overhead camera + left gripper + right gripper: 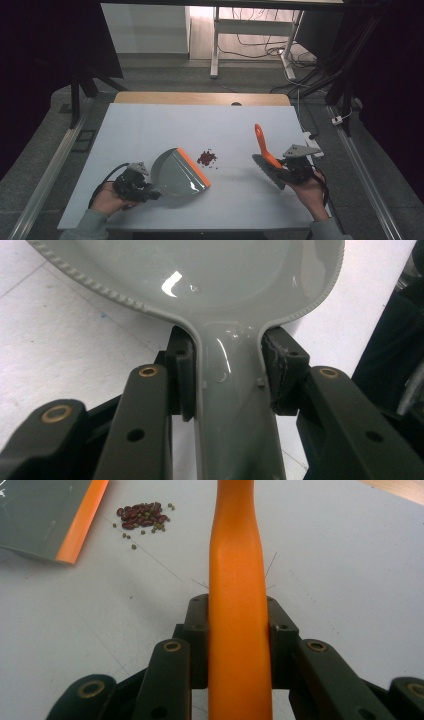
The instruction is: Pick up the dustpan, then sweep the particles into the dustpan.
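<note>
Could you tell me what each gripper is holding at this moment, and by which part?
The left gripper is shut on the grey dustpan, gripping its handle. The right gripper is shut on the brush, gripping its orange handle.

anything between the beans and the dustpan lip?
Nothing visible. The beans lie on bare table just beyond the dustpan, off its orange lip. The brush waits on their other side, held by the right gripper.

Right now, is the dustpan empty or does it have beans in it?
Empty: the dustpan shows bare grey inside; the beans lie on the table beyond its orange lip.
</note>
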`<state>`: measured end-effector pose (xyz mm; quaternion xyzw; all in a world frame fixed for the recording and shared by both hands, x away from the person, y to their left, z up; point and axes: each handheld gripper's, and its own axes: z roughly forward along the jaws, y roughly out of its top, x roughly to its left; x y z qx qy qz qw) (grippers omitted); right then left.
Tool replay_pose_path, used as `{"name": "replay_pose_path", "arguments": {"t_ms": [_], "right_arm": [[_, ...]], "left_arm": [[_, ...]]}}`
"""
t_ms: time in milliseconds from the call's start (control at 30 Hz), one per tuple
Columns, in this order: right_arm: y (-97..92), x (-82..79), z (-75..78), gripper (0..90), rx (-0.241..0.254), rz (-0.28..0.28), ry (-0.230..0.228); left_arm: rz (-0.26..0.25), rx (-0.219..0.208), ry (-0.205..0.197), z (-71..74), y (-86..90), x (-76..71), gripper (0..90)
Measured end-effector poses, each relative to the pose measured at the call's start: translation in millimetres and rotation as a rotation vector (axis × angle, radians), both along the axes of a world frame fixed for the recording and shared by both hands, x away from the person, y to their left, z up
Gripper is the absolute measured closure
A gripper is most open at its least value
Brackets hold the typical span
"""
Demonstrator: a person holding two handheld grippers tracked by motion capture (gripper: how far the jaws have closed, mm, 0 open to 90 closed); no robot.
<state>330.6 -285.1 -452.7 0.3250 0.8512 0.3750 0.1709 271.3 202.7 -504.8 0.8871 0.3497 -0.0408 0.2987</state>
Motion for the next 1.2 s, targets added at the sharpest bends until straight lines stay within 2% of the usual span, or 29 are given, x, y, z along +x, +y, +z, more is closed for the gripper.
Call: {"name": "replay_pose_path", "arguments": {"t_ms": [133,300,733,933,1200], "right_arm": [[0.0,0.4,-1.0,70.4,-0.005,0.003,0.000],[0.8,0.1,-0.8,70.4,-0.006,0.006,-0.001],[2.6,-0.5,1.7,70.4,0.009,0.010,-0.009],[16.6,2.4,9.1,70.4,0.021,0.034,-0.027],[42.2,14.0,10.9,70.4,-0.006,0.081,-0.035]], "left_arm": [[0.000,-0.028,0.030,-2.4,-1.8,2.9,61.2],[-0.007,-0.017,0.047,-5.2,-2.7,4.4,61.3],[-0.003,-0.036,0.069,-8.1,-2.0,6.2,61.2],[-0.004,-0.035,0.071,-8.1,-2.0,6.6,61.2],[-0.003,-0.034,0.071,-8.2,-2.3,6.7,61.3]]}}
